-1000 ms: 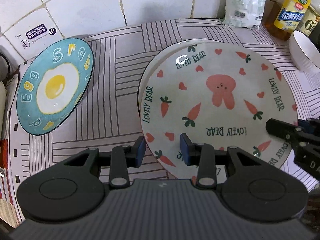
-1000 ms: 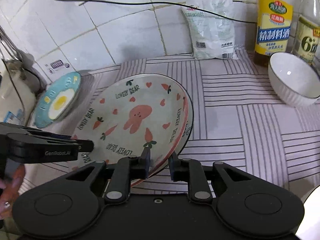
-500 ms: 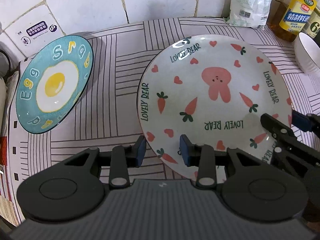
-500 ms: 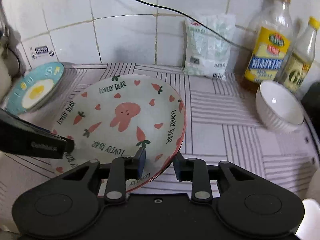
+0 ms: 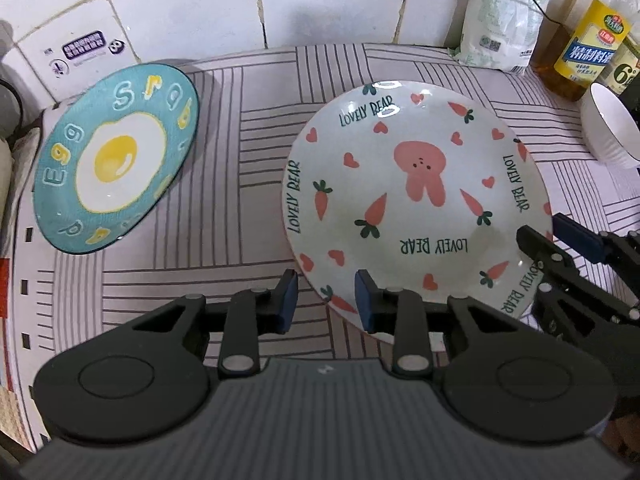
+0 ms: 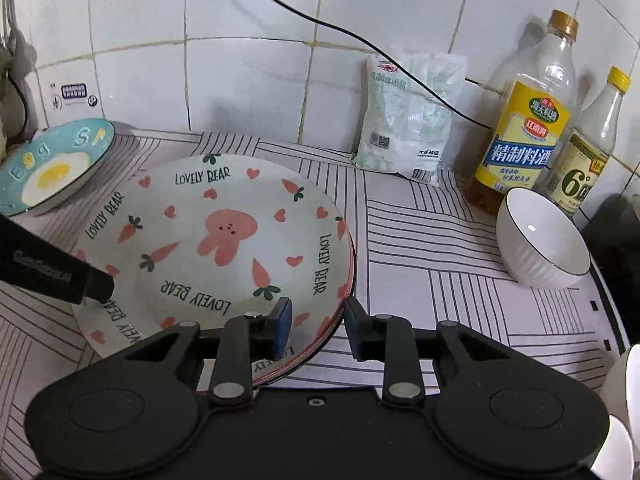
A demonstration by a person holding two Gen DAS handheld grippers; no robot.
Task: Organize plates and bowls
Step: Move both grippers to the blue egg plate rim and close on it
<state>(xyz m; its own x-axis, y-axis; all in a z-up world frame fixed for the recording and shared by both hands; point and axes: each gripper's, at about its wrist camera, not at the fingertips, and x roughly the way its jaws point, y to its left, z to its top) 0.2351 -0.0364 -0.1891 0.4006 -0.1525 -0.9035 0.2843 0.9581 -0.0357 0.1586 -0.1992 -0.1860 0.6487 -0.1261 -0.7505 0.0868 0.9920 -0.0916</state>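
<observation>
The bunny plate (image 6: 212, 240) sits mid-counter with both grippers' fingers spread around its near rim, left gripper (image 5: 326, 300) and right gripper (image 6: 316, 326), so next they should pinch it and carry it toward the egg plate (image 5: 116, 156) by the left edge.

White tiled wall (image 6: 248, 92) with dark grout rises behind a counter under a striped cloth (image 6: 420, 248).

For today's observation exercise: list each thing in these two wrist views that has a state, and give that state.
Bunny plate: empty, face up, near rim between open fingers.
Egg plate: empty, tilted against the wall.
White bowl: upright, empty.
Yellow-label bottle: capped, nearly empty.
Left gripper: open.
Right gripper: open, straddling the plate rim.
</observation>
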